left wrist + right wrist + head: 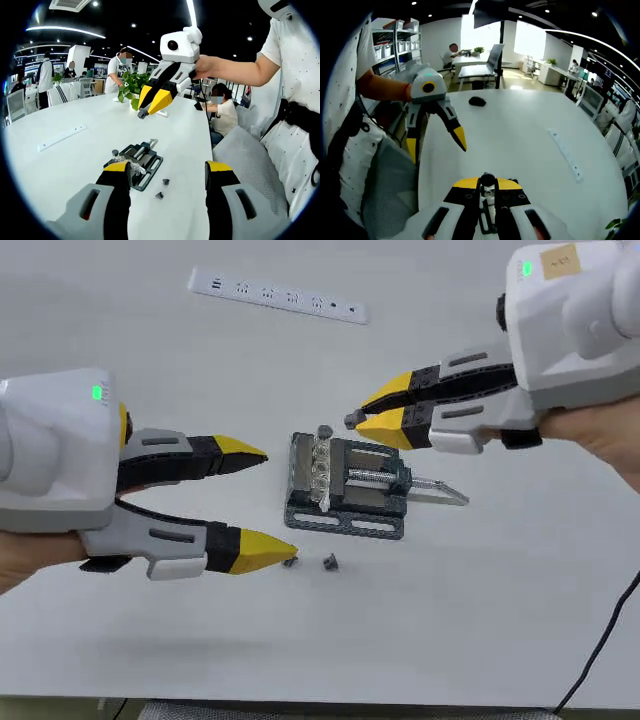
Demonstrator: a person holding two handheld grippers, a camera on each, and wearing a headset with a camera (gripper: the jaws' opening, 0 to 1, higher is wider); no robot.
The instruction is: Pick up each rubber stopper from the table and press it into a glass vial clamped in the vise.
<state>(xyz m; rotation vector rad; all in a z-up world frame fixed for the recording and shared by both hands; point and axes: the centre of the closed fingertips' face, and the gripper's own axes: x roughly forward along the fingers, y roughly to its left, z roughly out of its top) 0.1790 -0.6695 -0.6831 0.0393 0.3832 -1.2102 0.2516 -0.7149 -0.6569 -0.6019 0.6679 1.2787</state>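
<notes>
The right gripper (368,414) has its jaws pressed together on one rubber stopper (351,421), held in the air just beyond the far side of the vise (350,502). The left gripper (258,500) has its jaws spread wide with nothing between them, low over the tabletop (150,640) on the left of the vise. The glass vials (321,472) stand in a tight row clamped in the vise, roughly mid-tabletop, and the one at the far end of the row appears to be capped already. A loose stopper (330,561) and a second loose stopper (290,562) lie just beside the near side of the vise base.

- **Hazard 1:** the held stopper is gripped only at the extreme jaw tips. A tilted approach or a slight slackening of grip is likely to let it twist out or drop.
- **Hazard 2:** the vial mouths are clear and close together. Off-centre pressing could seat the stopper on a rim or load a neighbouring vial sideways, and the glass may chip or crack.
- **Hazard 3:** the nearer spread jaw of the left gripper lies very close to the second loose stopper and could flick it toward the near edge.

The tabletop is plain white and smooth, so it probably offers little to check a rolling stopper. A white power strip (278,293) lies toward the far edge, and a black cable (600,640) crosses the near right corner. The room is an open office with ceiling spotlights, a potted plant (131,87), further desks and several people.
</notes>
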